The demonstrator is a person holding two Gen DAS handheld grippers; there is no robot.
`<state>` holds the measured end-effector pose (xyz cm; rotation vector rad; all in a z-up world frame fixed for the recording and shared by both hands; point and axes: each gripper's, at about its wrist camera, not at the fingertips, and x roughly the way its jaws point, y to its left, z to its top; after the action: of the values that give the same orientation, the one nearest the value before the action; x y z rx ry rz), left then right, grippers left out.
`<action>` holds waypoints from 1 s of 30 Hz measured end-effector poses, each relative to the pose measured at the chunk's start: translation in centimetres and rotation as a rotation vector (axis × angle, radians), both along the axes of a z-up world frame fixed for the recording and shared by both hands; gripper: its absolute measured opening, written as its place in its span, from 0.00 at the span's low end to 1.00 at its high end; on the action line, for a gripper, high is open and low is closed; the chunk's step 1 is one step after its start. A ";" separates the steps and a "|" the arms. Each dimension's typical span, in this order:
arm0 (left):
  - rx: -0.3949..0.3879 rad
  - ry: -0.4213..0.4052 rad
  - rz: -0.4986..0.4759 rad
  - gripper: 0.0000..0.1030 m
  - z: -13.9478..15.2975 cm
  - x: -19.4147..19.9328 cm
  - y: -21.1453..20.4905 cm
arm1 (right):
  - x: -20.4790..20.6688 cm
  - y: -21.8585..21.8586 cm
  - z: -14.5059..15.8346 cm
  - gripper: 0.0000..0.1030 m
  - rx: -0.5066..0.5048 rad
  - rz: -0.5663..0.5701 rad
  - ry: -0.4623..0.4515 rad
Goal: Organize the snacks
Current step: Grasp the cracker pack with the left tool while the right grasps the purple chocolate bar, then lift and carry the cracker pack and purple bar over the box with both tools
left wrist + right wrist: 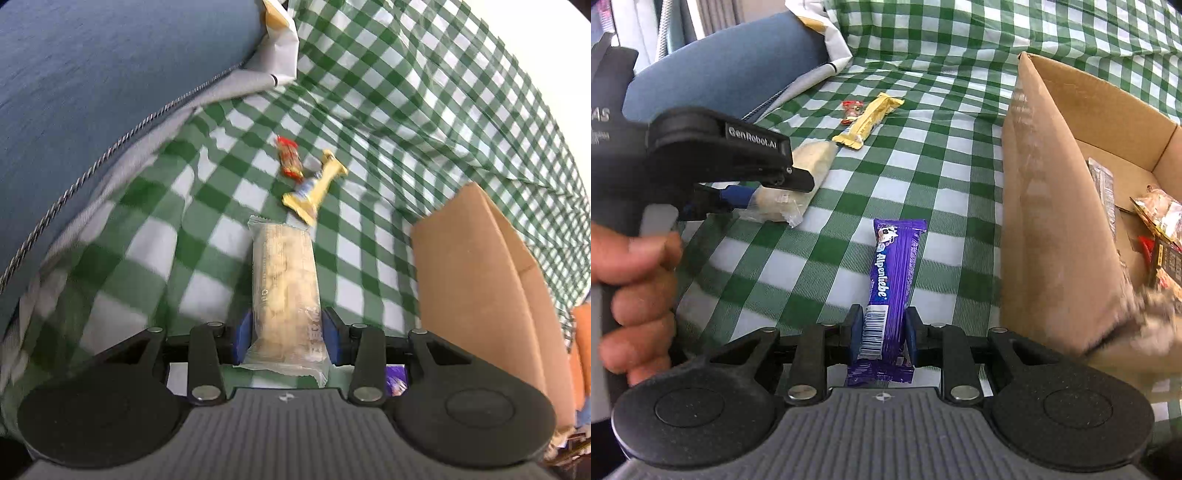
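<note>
I'm holding two snacks over the green-checked worktop (960, 155). My left gripper (286, 332) is clamping its fingers on a clear-wrapped pale bar (284, 280); my right gripper (882, 334) is pinching a purple bar (892, 280) reading "Alpenliebe", barcode at the near end. Farther off, a yellow bar (314, 184) and a small red candy (290, 157) are lying almost touching. A blue cushion (92, 92) is crowding the left side, white paper (282, 40) at its far end. The cardboard box (1049, 206) is standing right of both grippers, its tall wall between the purple bar and the inside. Only the right view is showing packets already in the box, the "GenRobot.AI" lettering on the left gripper, and the hand (635, 291) gripping it.
</note>
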<state>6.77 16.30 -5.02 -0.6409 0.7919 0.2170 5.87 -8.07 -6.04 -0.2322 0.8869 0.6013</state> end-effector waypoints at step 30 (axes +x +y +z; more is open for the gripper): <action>0.163 0.123 -0.081 0.51 -0.4 -2.4 -5.3 | -0.7 -2.1 -1.8 0.37 0.080 -0.011 0.010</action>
<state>4.42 10.99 -5.46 -0.4436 0.9069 0.2463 5.18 -10.13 -7.80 -0.1524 0.8716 0.6272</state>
